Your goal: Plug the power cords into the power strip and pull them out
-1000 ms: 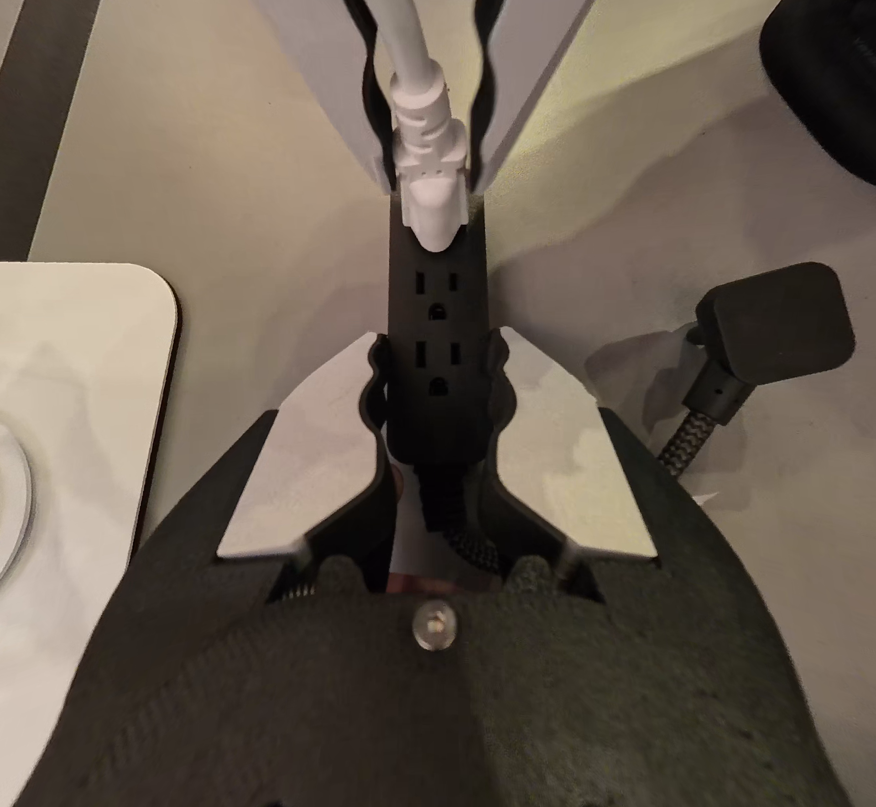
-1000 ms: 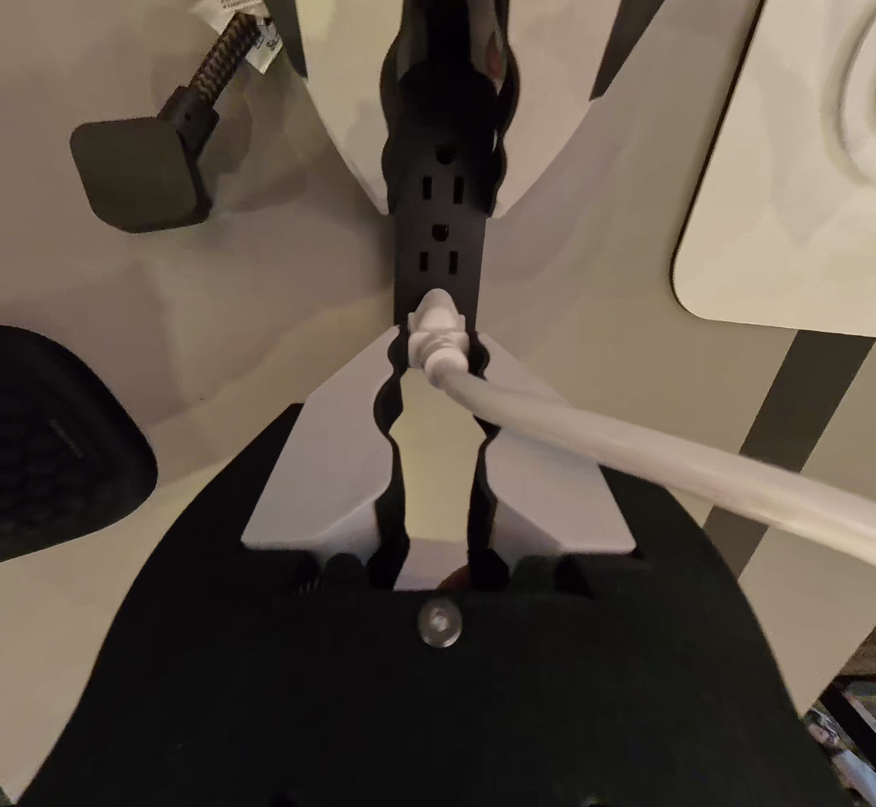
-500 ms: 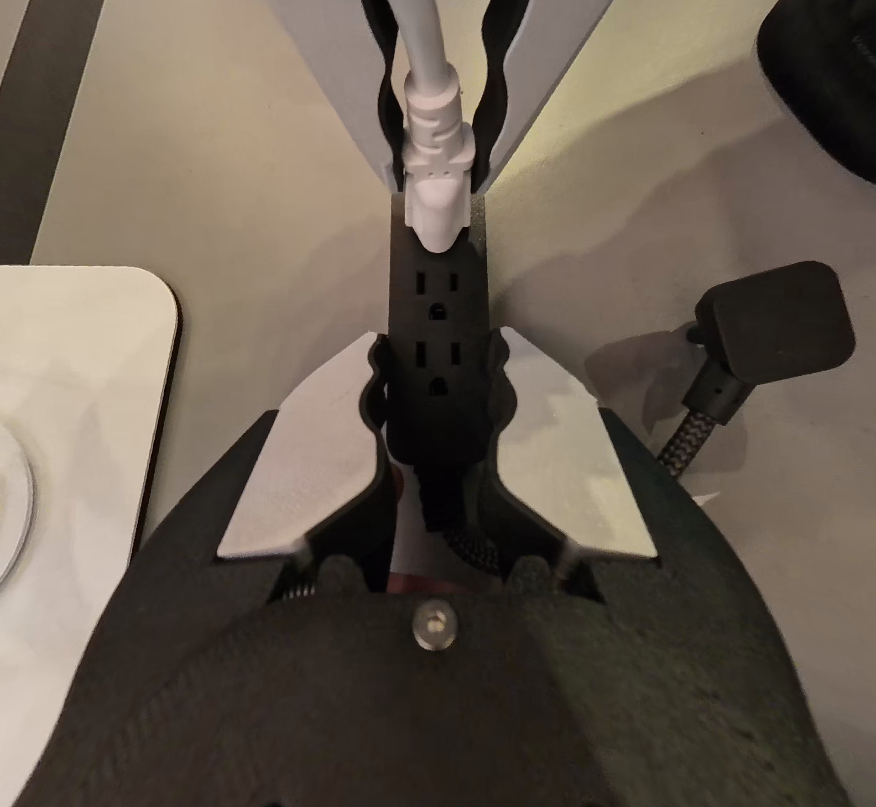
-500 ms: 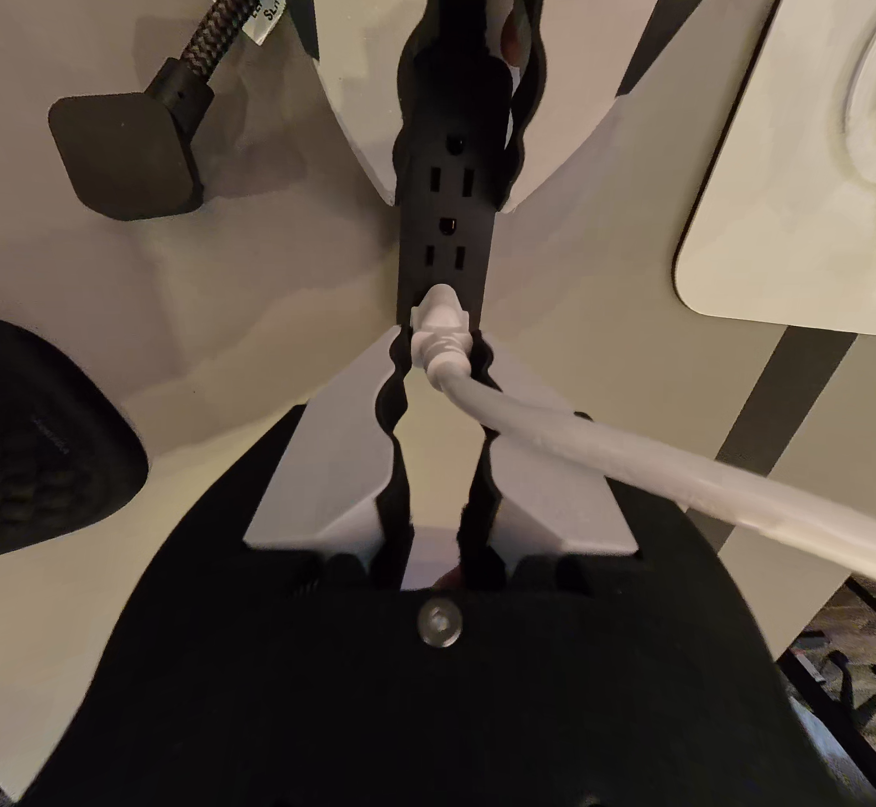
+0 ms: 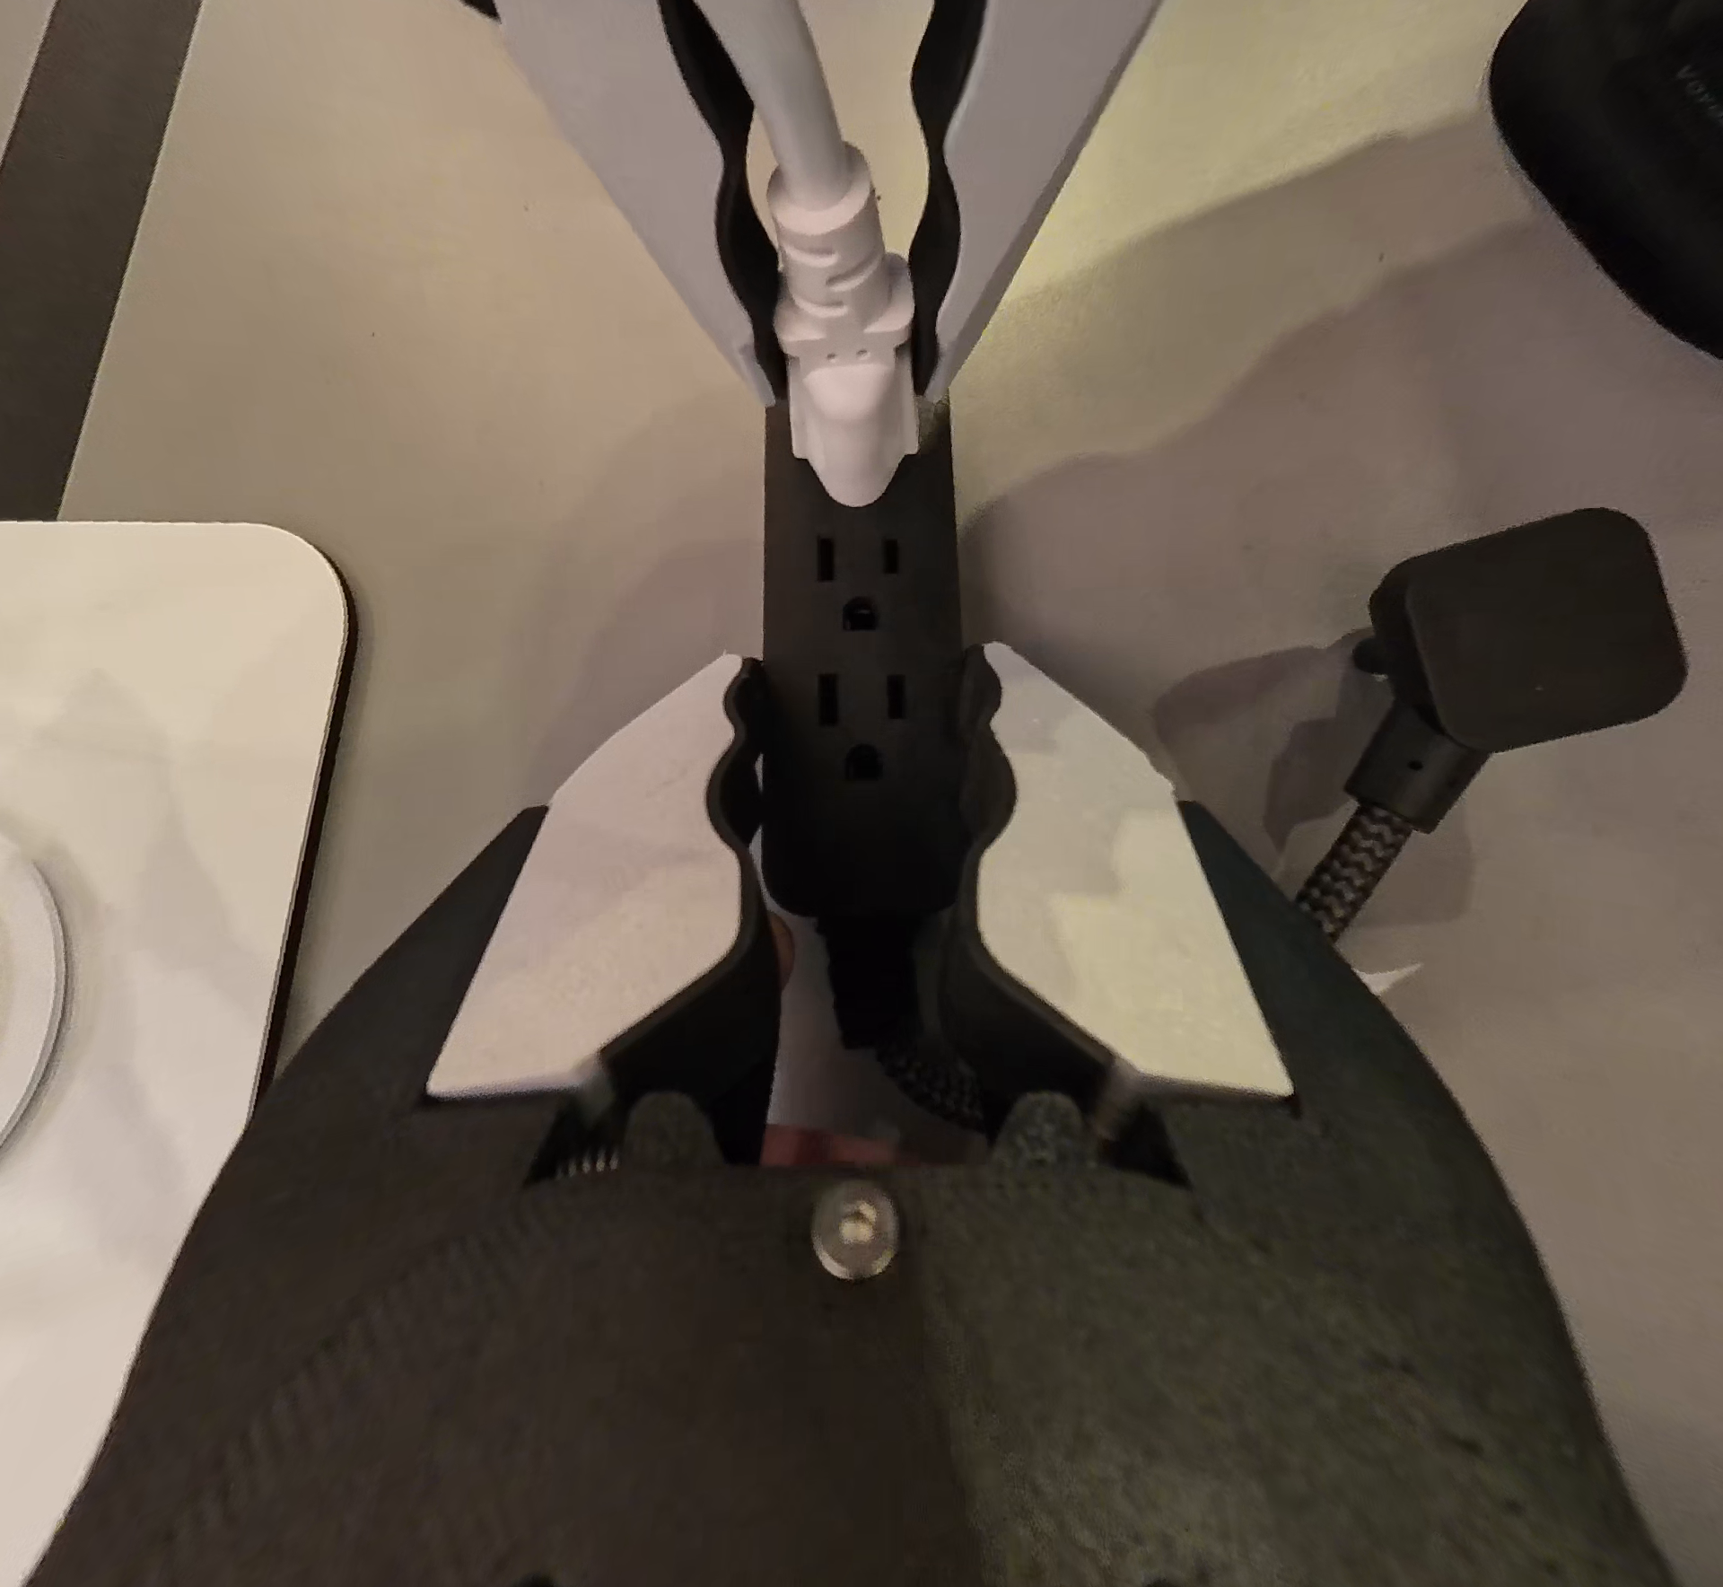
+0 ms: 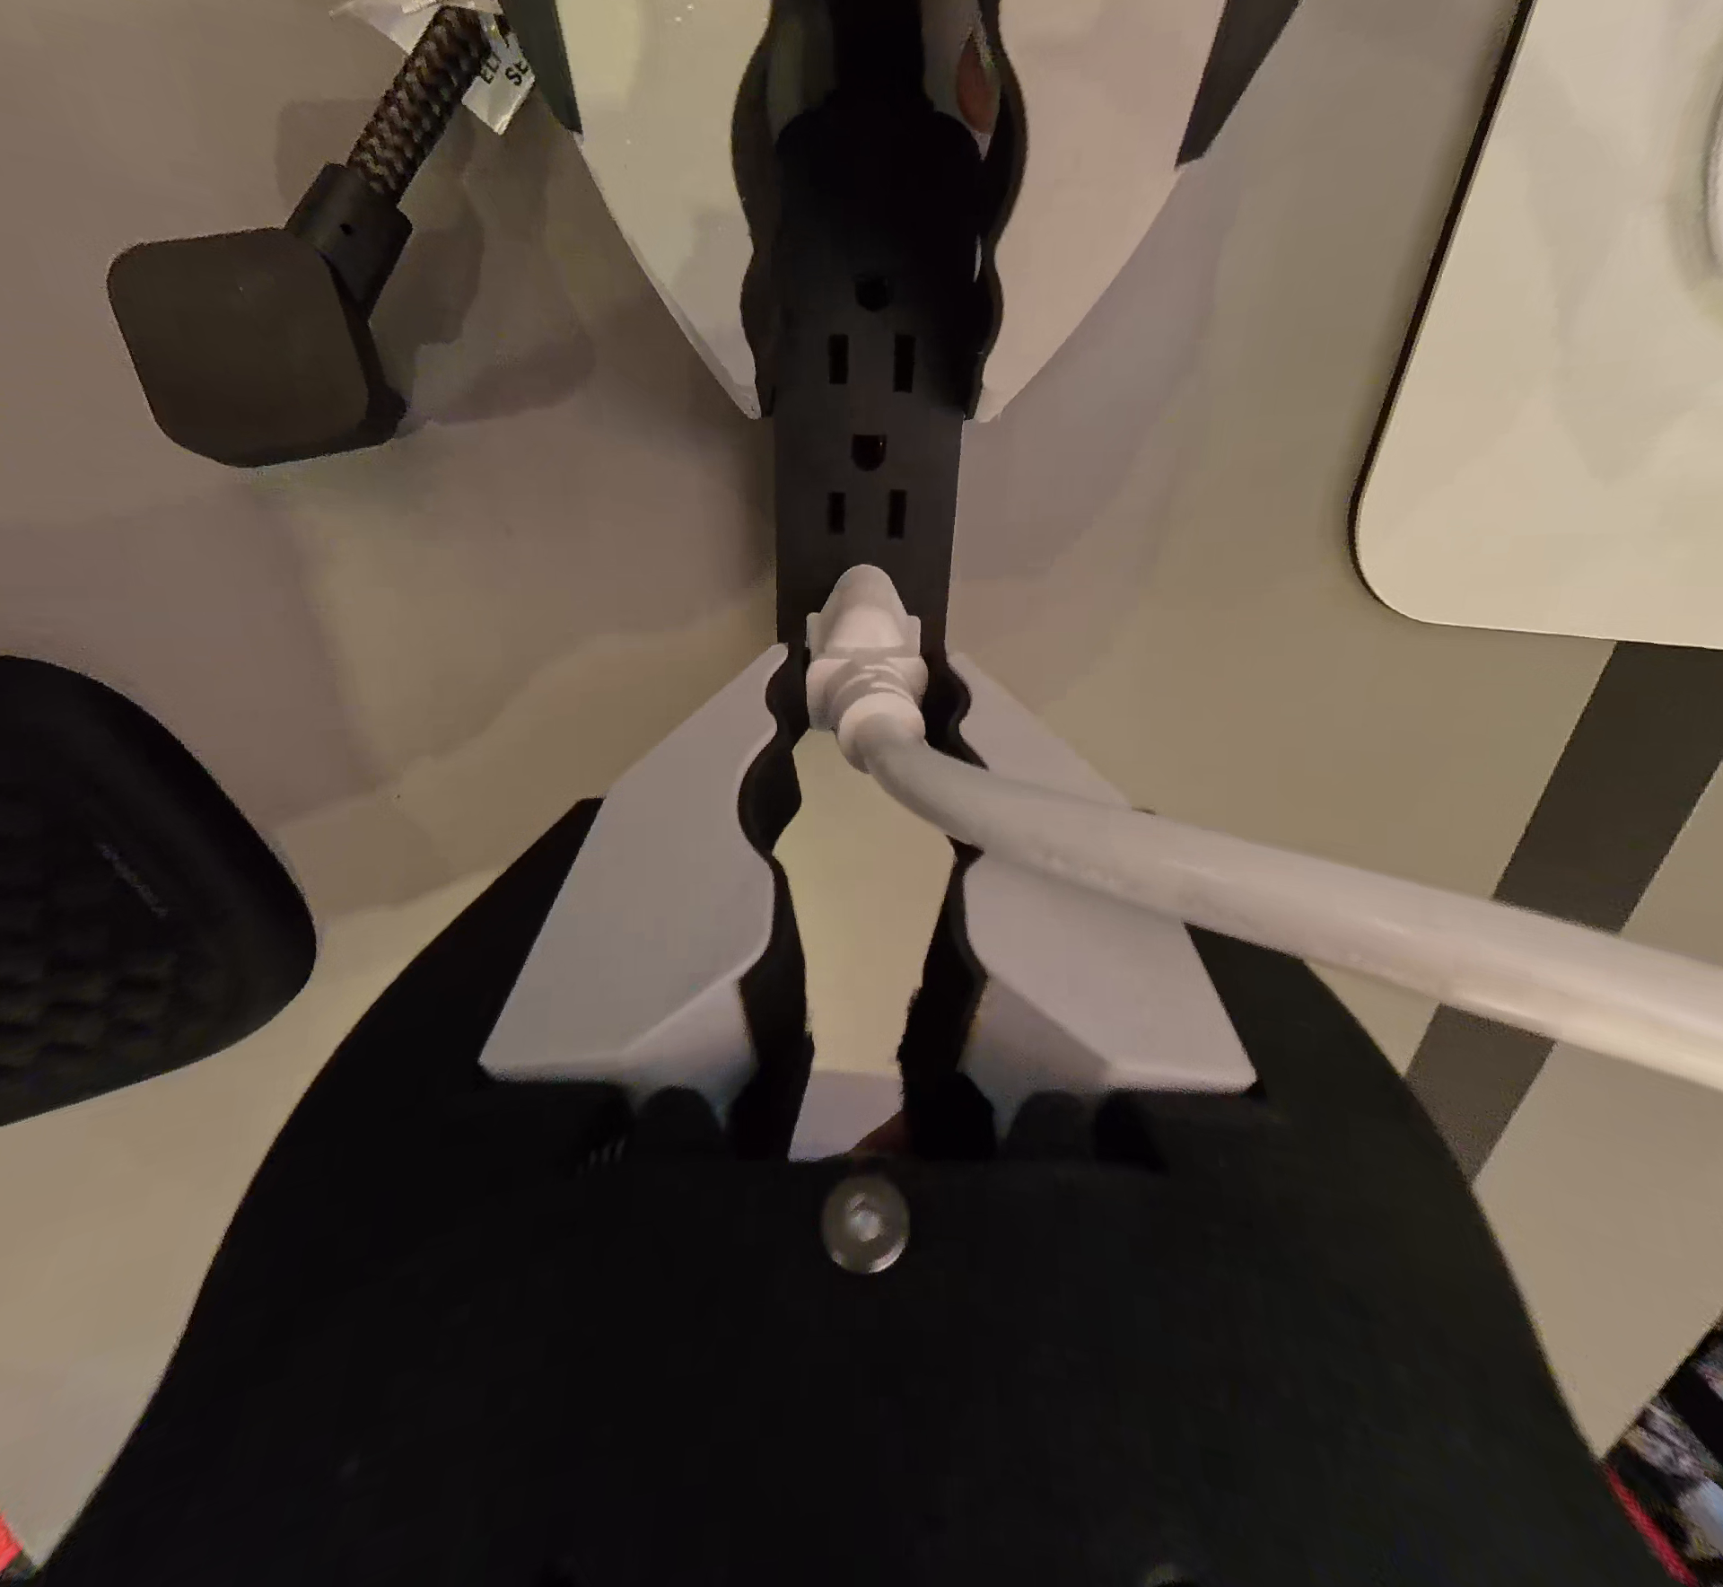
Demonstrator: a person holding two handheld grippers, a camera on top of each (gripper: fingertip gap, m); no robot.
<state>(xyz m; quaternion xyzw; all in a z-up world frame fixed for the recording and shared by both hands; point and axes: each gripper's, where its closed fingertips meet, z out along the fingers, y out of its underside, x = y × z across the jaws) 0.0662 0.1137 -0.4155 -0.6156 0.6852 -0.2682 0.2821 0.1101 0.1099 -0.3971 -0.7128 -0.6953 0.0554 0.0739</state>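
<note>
Strip (image 5: 858, 610) was clamped at its cord end by the left gripper (image 5: 858, 703); the right gripper (image 6: 867, 684) gripped the white plug (image 6: 862, 638) seated in the strip's opposite end.

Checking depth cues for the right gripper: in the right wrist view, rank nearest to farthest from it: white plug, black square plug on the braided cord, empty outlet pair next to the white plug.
1. White plug, between the right gripper's fingertips.
2. Empty outlet pair on the black power strip, just ahead.
3. Black square plug on the braided cord, far ahead-left on the table.
</note>
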